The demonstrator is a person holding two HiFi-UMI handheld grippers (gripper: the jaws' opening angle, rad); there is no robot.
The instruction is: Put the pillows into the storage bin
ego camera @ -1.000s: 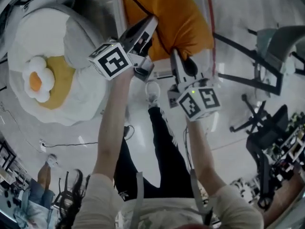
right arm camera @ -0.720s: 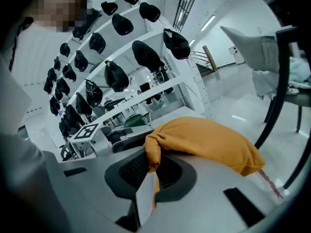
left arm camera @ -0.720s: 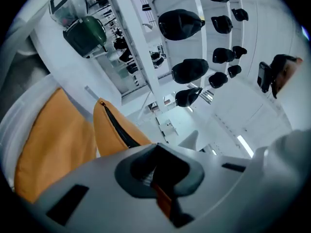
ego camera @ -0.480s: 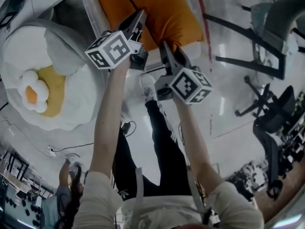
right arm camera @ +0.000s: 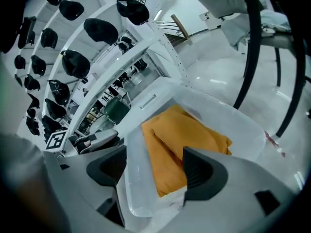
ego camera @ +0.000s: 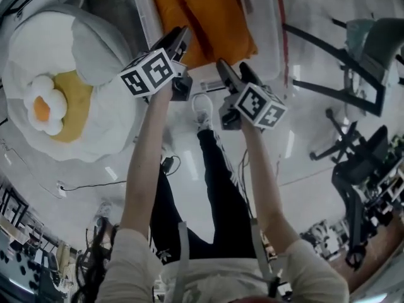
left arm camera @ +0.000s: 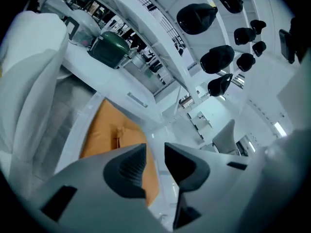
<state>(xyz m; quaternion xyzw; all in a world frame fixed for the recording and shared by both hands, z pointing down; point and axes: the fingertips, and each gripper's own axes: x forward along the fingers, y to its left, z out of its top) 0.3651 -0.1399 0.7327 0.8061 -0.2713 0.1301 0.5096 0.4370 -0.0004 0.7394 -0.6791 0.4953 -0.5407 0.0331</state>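
An orange pillow (ego camera: 214,17) lies inside the clear storage bin (ego camera: 270,43) at the top of the head view, seemingly folded or stacked. My left gripper (ego camera: 182,35) hovers at the bin's near edge. Its jaws have just been opening and stand a little apart with nothing between them. In the left gripper view (left arm camera: 155,152) the pillow (left arm camera: 109,130) shows beyond the fingertips. My right gripper (ego camera: 232,68) beside it has also just been opening and stands wide, empty. Its own view (right arm camera: 154,153) looks down on the pillow (right arm camera: 182,137) in the bin (right arm camera: 238,123).
A big white fried-egg cushion (ego camera: 57,106) with a pale grey pillow (ego camera: 98,52) on it lies left of the bin. Office chairs (ego camera: 360,163) stand at the right. The person's legs and a shoe (ego camera: 202,109) are below the grippers. A cable (ego camera: 88,188) trails on the floor.
Both grippers held the orange pillow's near edge; now both have opened and let it go. The pillow has dropped into the bin, and the grippers have come down and back a little.
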